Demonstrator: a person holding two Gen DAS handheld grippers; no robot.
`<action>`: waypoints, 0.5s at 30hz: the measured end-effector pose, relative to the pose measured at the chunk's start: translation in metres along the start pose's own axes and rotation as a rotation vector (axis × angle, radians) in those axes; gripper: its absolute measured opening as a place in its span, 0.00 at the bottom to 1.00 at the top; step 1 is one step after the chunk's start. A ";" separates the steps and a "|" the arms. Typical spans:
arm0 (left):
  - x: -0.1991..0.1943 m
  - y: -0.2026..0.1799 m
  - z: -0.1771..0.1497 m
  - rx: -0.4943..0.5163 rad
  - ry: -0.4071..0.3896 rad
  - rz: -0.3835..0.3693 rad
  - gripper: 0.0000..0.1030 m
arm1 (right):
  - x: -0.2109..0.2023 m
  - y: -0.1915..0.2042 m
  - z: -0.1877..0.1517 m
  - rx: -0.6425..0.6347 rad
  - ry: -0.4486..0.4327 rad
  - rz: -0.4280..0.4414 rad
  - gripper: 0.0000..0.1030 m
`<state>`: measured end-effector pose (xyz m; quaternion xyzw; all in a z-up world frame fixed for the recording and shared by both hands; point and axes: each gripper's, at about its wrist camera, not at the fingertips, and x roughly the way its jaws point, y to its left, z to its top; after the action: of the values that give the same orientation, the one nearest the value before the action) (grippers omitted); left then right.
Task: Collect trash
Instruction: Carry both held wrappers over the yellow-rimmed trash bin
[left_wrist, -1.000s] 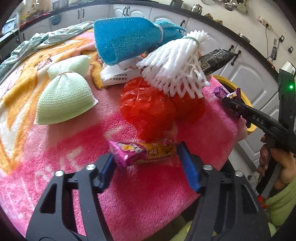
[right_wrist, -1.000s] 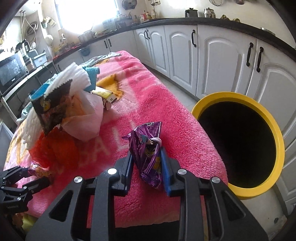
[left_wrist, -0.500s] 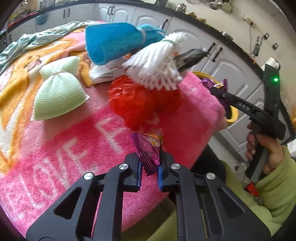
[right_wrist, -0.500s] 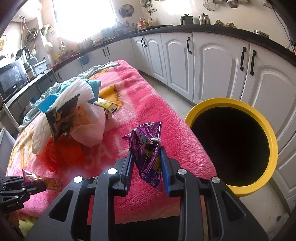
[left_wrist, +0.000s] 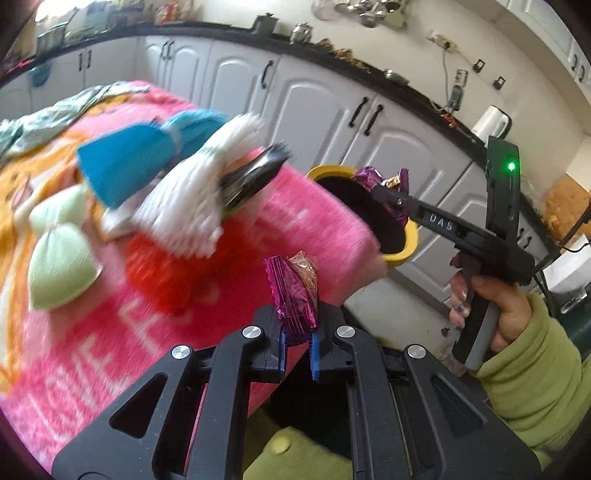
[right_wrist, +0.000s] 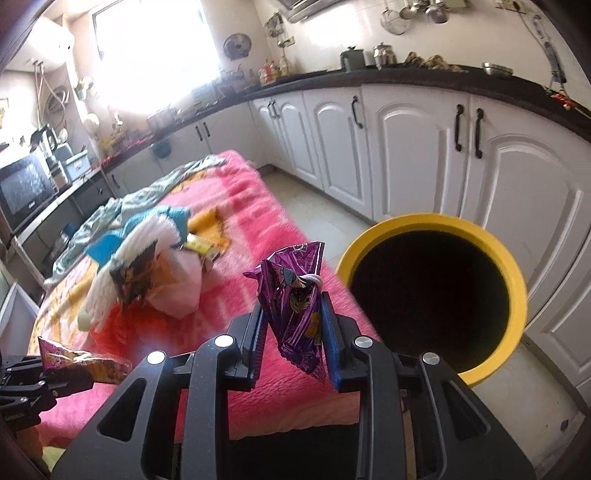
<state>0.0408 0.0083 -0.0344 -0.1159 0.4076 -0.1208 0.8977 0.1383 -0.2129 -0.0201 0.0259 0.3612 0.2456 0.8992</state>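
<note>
Both claws are loaded. The left claw is clamped on a crinkled magenta foil snack wrapper with an orange patch, which stands upright out of the pads, its long axis running up and away from the fingers, clear of the pink plush blanket covering the worktop. The right claw grips a crumpled purple foil packet with cartoon print, likewise upright between the blue pads.

Governing relation: the round yellow-rimmed bin with a dark interior stands on the floor just off the worktop's edge, ahead and to the right of the right claw and below it. The right hand is judged the nearer of the two; seen from the left wrist, its packet already overlaps the bin's mouth.

Remaining on the blanket: a heap of white foam netting, a red plastic bag, a blue mesh piece and a dark foil packet, all blurred.
</note>
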 end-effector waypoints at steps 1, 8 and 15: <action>0.005 -0.005 0.005 0.010 -0.006 -0.001 0.04 | -0.004 -0.004 0.002 0.003 -0.013 -0.009 0.25; 0.030 -0.042 0.049 0.051 -0.052 -0.033 0.04 | -0.019 -0.037 0.012 0.044 -0.063 -0.066 0.25; 0.067 -0.076 0.086 0.091 -0.064 -0.046 0.04 | -0.023 -0.076 0.014 0.089 -0.083 -0.124 0.25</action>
<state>0.1402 -0.0747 -0.0034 -0.0882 0.3701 -0.1559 0.9115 0.1655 -0.2880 -0.0120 0.0535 0.3352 0.1722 0.9247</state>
